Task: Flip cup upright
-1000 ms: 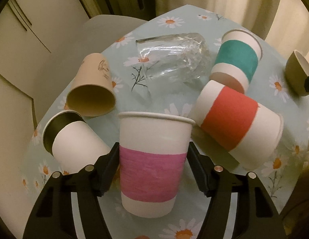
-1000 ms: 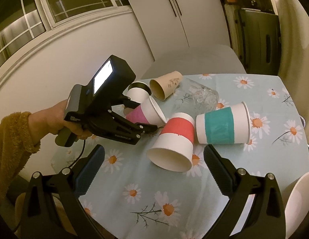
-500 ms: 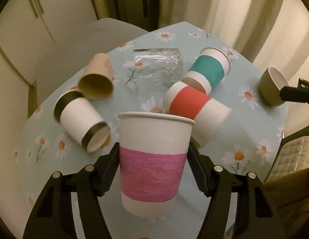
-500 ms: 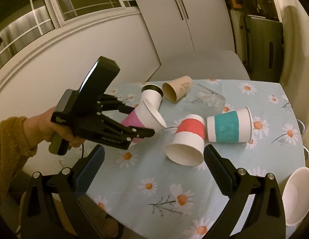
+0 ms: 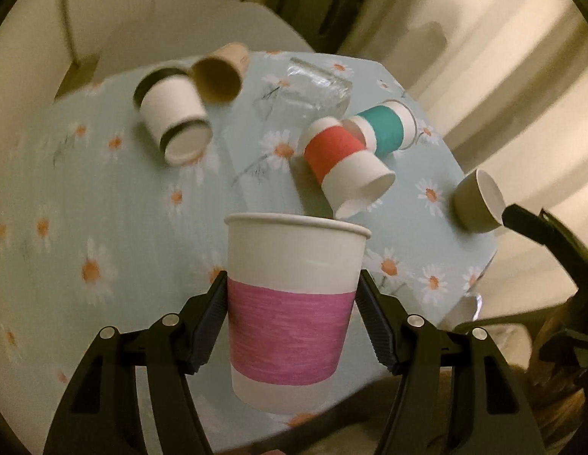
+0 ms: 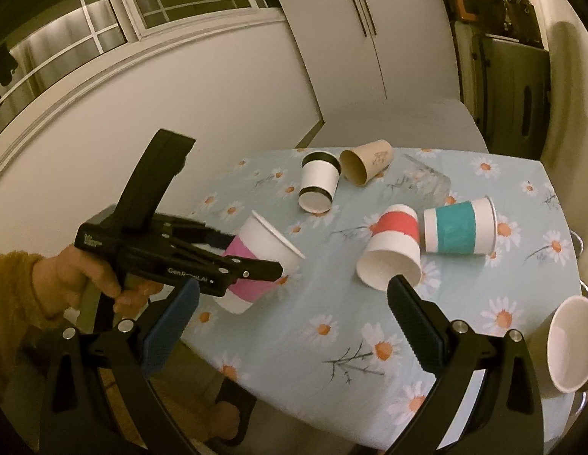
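Pink-banded cup (image 5: 290, 314) held in the left claw (image 5: 292, 326) above the counter (image 5: 115, 204).
Its long axis tilts, rim up and away from the handle, both fingers clamping the pink band. Right claw (image 6: 290, 326) gapes wide with nothing in it, near the red-banded cup (image 6: 392, 248) lying on its side.

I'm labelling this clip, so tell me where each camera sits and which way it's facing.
Left wrist: on the left gripper, facing across the table; its fingers clamp the pink-banded cup.
Right wrist: on the open right gripper, looking across the table; the person's left hand shows.
Shared: pink-banded cup, red-banded cup.
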A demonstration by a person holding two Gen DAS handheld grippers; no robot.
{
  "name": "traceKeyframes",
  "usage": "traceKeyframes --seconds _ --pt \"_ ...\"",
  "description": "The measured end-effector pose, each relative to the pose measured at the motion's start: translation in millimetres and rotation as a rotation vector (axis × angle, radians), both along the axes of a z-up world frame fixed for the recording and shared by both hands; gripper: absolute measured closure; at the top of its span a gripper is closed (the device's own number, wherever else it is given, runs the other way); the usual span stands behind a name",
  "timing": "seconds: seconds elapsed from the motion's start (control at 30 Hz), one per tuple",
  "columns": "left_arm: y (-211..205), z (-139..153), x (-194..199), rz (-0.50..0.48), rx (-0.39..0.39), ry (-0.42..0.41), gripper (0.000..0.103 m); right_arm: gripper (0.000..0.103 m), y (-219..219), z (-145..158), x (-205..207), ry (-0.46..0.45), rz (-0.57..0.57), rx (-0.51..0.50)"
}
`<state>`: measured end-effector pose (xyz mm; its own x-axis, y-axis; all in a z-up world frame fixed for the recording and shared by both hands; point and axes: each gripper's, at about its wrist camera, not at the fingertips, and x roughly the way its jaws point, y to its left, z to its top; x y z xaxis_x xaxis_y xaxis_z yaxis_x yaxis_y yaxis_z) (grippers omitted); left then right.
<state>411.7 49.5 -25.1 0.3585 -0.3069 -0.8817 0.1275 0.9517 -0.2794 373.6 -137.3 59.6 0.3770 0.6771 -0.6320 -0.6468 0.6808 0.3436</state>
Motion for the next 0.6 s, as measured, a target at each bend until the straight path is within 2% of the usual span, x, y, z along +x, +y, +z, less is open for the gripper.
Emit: traceKeyframes --seconds 0.07,0.27,0.37,0.47,0.6 --pt "1.5 -3.5 -10.0 0.070 0.003 0.009 0.039 0.004 1.2 0.1 -4.4 0.009 0.005 -0.005" --pt "9.4 -19.0 -35.9 0.236 -0.074 0.070 0.039 0.004 4.3 -3.9 -15.8 0.024 0.009 -0.027" --pt "15.7 -30.5 -40.6 0.300 -0.164 0.128 0.039 0.004 6.2 -7.7 -19.5 0.031 0.014 -0.033" --pt "15.7 -34.9 -41.9 0.330 -0.142 0.122 0.039 0.004 8.0 -12.8 -20.2 0.041 0.017 -0.044" --pt "15.7 -41.4 -41.3 0.353 -0.153 0.134 0.038 0.004 8.5 -19.5 -19.9 0.052 0.021 -0.052"
